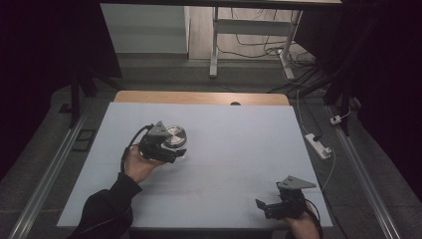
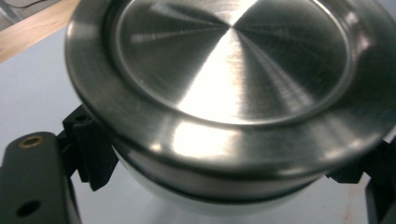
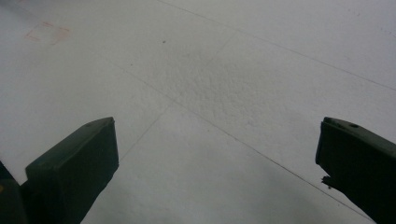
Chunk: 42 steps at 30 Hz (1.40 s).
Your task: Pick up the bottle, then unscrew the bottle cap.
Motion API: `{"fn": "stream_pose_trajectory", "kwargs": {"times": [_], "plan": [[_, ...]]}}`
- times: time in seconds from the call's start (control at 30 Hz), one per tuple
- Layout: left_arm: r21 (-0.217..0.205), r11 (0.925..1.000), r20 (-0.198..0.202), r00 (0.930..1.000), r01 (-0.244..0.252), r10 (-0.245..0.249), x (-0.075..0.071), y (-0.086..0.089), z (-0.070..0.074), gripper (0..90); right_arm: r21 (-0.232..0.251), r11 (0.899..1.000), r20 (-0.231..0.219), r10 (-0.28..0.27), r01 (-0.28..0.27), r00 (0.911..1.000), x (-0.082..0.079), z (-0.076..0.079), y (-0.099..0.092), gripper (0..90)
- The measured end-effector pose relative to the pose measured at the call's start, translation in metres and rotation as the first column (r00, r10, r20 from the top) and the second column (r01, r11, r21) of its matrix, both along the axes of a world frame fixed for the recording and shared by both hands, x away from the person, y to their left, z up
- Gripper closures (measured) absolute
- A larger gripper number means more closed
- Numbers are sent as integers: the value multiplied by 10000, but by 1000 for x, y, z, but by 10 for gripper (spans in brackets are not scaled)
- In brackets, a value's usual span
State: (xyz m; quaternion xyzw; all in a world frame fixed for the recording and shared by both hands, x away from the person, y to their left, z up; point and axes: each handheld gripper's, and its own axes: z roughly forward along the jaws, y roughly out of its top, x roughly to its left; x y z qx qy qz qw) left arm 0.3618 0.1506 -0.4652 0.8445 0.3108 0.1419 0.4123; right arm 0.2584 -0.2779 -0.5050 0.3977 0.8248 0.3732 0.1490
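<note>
A round container with a brushed steel lid (image 1: 175, 136) and a white underside is held just above the pale table mat (image 1: 229, 144), left of the middle. My left gripper (image 1: 171, 152) is shut on it. In the left gripper view the steel lid (image 2: 233, 70) looms large and tilted, and the black jaws clamp the container's sides below the lid's rim. My right gripper (image 1: 266, 206) rests near the table's front right edge, held by a hand. In the right gripper view its fingers (image 3: 74, 163) stand wide apart over bare mat, so it is open with nothing between them.
The mat covers a wooden table whose far edge (image 1: 199, 97) shows as a tan strip. A white power strip (image 1: 318, 145) and cables lie on the floor at the right. A white desk frame (image 1: 249, 35) stands beyond the table.
</note>
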Motion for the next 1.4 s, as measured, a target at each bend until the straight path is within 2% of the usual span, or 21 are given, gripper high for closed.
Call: {"fn": "stream_pose_trajectory", "kwargs": {"times": [0.13,0.4,0.73,0.87,1.07,1.4], "plan": [[-292,9991,-9,9995,317,-317,-4,-11,2,153,-15,10000,7,12,-12,10000,0,0,0,0],[-197,9948,43,9950,1002,-1001,-17,-33,6,152,-12,10000,29,41,-41,10000,0,0,0,0],[-172,9836,-31,9837,1795,-1796,-27,-57,5,153,-54,9999,53,126,-126,9999,-1,0,1,0],[-121,9813,-81,9814,1919,-1920,-28,-61,4,153,-47,9999,90,152,-152,9998,-1,0,0,0],[-269,9817,-124,9819,1886,-1890,-28,-59,3,153,65,9999,149,125,-126,9998,-1,1,0,0],[-303,9806,-79,9810,1935,-1938,-28,-57,2,153,490,9987,364,137,-155,9992,-1,9,2,0]]}}
